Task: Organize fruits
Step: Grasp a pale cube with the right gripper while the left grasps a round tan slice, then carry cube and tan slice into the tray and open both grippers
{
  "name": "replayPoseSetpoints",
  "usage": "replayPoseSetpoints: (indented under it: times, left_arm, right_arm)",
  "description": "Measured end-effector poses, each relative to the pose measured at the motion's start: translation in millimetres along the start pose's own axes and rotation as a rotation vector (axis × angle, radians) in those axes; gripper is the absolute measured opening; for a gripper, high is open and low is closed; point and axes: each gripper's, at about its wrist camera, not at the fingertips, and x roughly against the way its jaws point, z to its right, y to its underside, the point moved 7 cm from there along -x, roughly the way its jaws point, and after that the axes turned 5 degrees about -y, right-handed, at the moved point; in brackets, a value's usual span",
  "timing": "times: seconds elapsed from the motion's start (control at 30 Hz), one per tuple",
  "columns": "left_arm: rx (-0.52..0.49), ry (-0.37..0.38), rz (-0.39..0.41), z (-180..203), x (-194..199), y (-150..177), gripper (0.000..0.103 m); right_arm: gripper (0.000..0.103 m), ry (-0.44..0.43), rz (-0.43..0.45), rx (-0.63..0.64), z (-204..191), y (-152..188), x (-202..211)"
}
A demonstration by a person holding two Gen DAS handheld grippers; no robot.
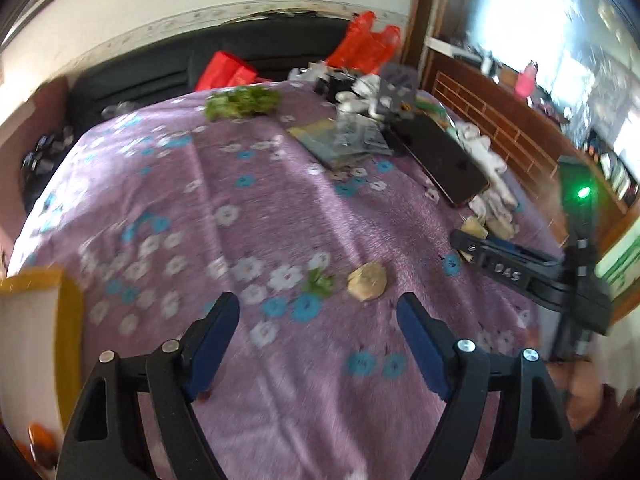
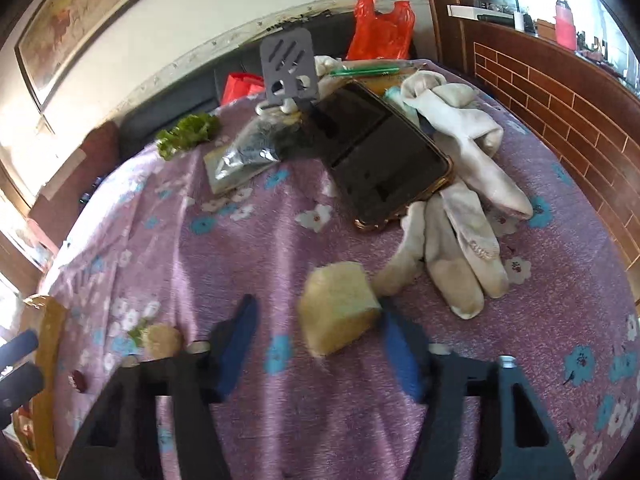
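A round tan fruit piece [image 1: 367, 281] with a green leaf bit [image 1: 319, 282] beside it lies on the purple flowered cloth [image 1: 256, 184], just ahead of my open, empty left gripper [image 1: 319, 308]. In the right wrist view a pale yellow wedge of fruit [image 2: 338, 312] lies on the cloth between the tips of my open right gripper [image 2: 318, 316], near the right finger. The round piece also shows in the right wrist view [image 2: 161, 340] at the lower left. A yellow-rimmed container [image 1: 68, 312] stands at the left edge, with something orange [image 1: 40, 436] by it. The right gripper's body [image 1: 532, 276] shows in the left wrist view.
A dark phone [image 2: 384, 156], white socks [image 2: 464, 216], a plastic packet [image 2: 244, 156], a grey stand [image 2: 289, 68] and leafy greens [image 2: 188, 130] lie on the far half of the cloth. Red bags [image 2: 382, 28] sit behind. A wooden cabinet [image 2: 560, 112] stands to the right.
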Motion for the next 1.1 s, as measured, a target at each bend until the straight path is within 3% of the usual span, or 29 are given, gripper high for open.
replayPoseSetpoints:
  times: [0.03,0.1,0.13,0.33,0.37,0.43,0.57,0.6,0.63,0.67,0.9,1.1]
  left_arm:
    - [-0.028,0.000,-0.002,6,-8,-1,0.063]
    - [-0.079,0.016,-0.017,17,-23,0,0.045]
    - [-0.087,0.021,-0.026,20,-29,1,0.042]
    - [-0.130,0.025,0.007,24,-48,2,0.043]
    - [-0.131,0.029,0.008,25,-50,1,0.045]
    - [-0.134,0.062,-0.007,30,-56,3,0.060]
    - [-0.146,0.074,-0.040,40,-69,5,0.061]
    - [-0.157,0.050,-0.060,42,-75,6,0.057]
    - [-0.163,0.036,-0.041,44,-74,4,0.031]
    - [-0.170,0.032,-0.051,45,-74,4,0.029]
    - [-0.116,0.017,-0.021,34,-52,8,0.028]
    - [0.029,0.023,0.036,-10,17,23,0.028]
  right_arm:
    - [0.044,0.005,0.001,-0.002,1,1,1]
    - [0.044,-0.027,-0.003,-0.027,3,2,2]
    - [0.044,-0.032,-0.002,-0.036,4,3,2]
    - [0.044,-0.075,-0.004,-0.058,1,1,8]
    - [0.044,-0.075,-0.001,-0.051,0,1,9]
    - [0.045,-0.074,0.007,-0.042,-3,0,11]
    - [0.045,-0.088,-0.004,-0.051,-5,1,10]
    - [0.045,-0.086,-0.006,-0.050,-5,1,9]
    - [0.045,-0.083,-0.008,-0.047,-5,2,8]
    - [0.045,-0.082,-0.007,-0.046,-5,2,8]
    - [0.045,-0.072,0.000,-0.036,-8,1,8]
    - [0.045,-0.115,0.038,-0.029,-17,-1,20]
